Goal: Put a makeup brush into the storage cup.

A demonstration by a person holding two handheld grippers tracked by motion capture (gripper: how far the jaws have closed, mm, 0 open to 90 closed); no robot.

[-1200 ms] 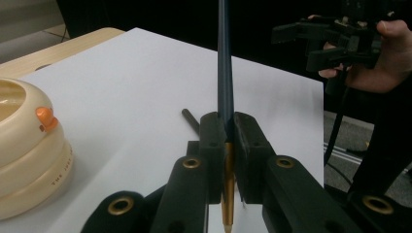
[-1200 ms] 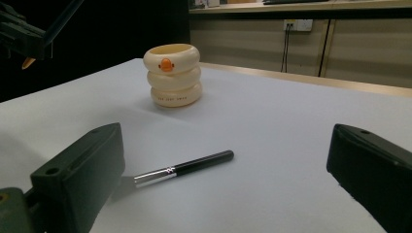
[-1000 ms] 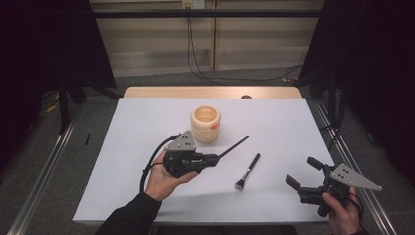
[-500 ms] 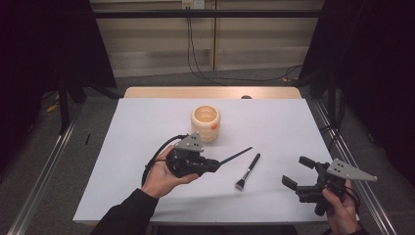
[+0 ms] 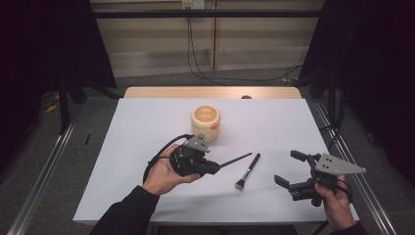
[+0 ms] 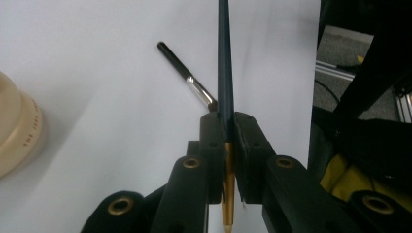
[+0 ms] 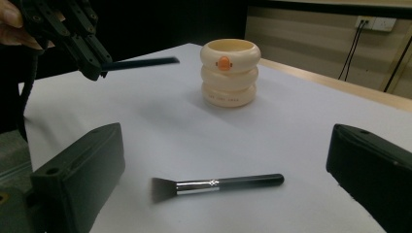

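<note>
- The white table [image 5: 147,122] spans the middle of the high view, with broad bare surface left of centre and along the near edge.
- The cream ringed holder [image 5: 205,122] stands just above centre, well inside the edges.
- The left gripper [image 5: 215,168] at centre has its jaws clamped on a thin dark pencil [image 5: 236,159], which is lifted off the table.
- The right gripper [image 5: 289,169] at lower right, near the table's right edge, has its jaws spread wide and holds nothing.
- The makeup brush [image 5: 247,171] lies flat between the two grippers.

Pencil [image 6: 225,73] tip cut off (top edge); brush [image 6: 187,77] head hidden.

brush [image 5: 247,171] unobstructed, holder [image 5: 205,123] well apart
</note>
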